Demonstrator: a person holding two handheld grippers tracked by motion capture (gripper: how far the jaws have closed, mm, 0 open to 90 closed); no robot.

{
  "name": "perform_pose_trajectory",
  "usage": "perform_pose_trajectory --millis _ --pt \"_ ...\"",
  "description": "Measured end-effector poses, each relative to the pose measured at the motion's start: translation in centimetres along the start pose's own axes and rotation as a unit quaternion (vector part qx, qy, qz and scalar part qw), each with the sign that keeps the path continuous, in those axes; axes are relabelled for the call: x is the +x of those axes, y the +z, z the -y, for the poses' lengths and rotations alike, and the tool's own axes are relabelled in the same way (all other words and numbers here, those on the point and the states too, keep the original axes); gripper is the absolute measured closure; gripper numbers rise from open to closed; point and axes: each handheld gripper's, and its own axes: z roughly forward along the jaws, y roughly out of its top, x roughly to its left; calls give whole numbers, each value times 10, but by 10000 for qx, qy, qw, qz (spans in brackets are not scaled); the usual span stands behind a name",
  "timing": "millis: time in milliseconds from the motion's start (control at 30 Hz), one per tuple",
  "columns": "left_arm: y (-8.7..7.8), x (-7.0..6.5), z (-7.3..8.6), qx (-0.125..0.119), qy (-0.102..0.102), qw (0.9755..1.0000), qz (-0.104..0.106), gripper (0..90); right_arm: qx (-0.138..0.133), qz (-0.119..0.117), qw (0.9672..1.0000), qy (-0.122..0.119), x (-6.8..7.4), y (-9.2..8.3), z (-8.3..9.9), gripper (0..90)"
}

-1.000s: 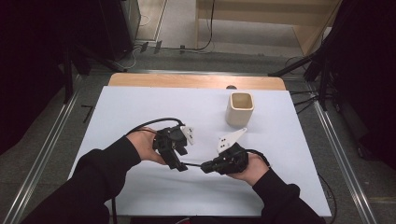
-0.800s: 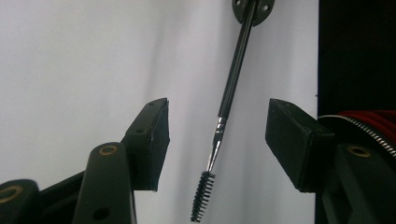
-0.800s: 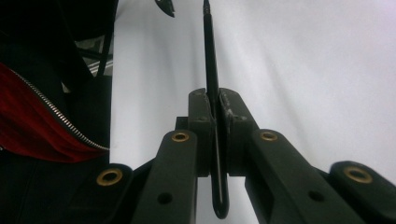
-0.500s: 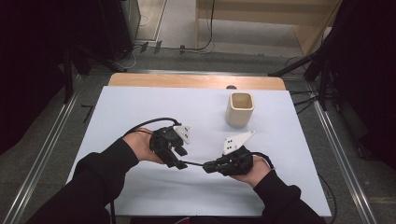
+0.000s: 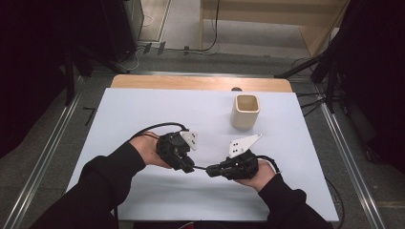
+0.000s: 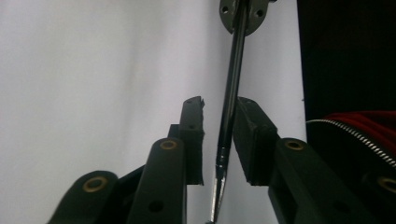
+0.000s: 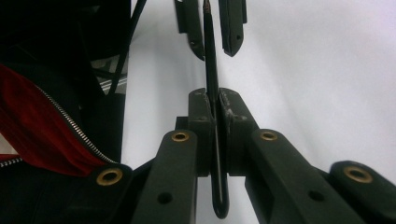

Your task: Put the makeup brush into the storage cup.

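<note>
A thin black pen (image 5: pixel 200 168) (image 6: pixel 231 93) (image 7: pixel 208 56) runs level between the two grippers, just above the white table top (image 5: pixel 143 109). My right gripper (image 5: pixel 211 171) (image 7: pixel 215 95) is shut on one end of it, with both pads pressed on the barrel. My left gripper (image 5: pixel 192 168) (image 6: pixel 219 102) faces it from the other side with the pen's pointed end between its jaws. Those jaws have just been closing on the pen. A narrow gap still shows between the pen and the left pad (image 6: pixel 192 135).
A cream square cup (image 5: pixel 246 111) stands upright at the back right of the table. A wooden strip (image 5: pixel 200 82) runs along the far edge. Metal rails flank both sides. The person's dark sleeves (image 5: pixel 95 191) come in from the front edge.
The left gripper's jaws have narrowed around the pen's end. Both hands have kept their places, and the right gripper still holds the pen.
</note>
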Motion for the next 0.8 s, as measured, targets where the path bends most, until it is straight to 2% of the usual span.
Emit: perform_pose_trajectory --millis 133,300,333,367,400,433,467,500,533,567,600,633,800 --pt "1 1 1 -25 68 9999 117 820 14 0 10000 10 -1 -1 0 859" --pt "3 0 -1 78 218 9995 209 840 73 -46 9999 -54 -1 -1 0 856" --pt "3 -1 -2 113 223 9994 238 852 107 5 9999 -80 -1 0 0 819" --pt "3 -1 -2 113 223 9994 238 852 107 5 9999 -80 -1 0 0 819" --pt "2 -2 -3 170 261 9994 178 852 102 20 9999 -64 -1 0 0 768" --pt "1 -3 -4 247 265 9992 161 853 66 116 9999 -87 -1 -1 0 636" --pt "1 -3 -4 247 265 9992 161 853 66 116 9999 -87 -1 -1 0 636" --pt "0 -3 -6 366 264 9989 131 853 68 190 9997 -136 0 -3 -1 563" --pt "0 -3 -6 366 264 9989 131 853 55 246 9996 -154 0 -3 -1 535" --pt "0 -4 -7 433 292 9986 70 853 55 246 9996 -154 0 -3 -1 535" --pt "0 -5 -10 570 290 9979 61 853 136 380 9990 -190 3 -3 -2 480" --pt "0 -5 -10 570 290 9979 61 853 153 427 9987 -217 3 -2 -2 465" --pt "3 -7 -18 1066 320 9937 -137 853 327 375 9987 -62 6 4 -2 448"
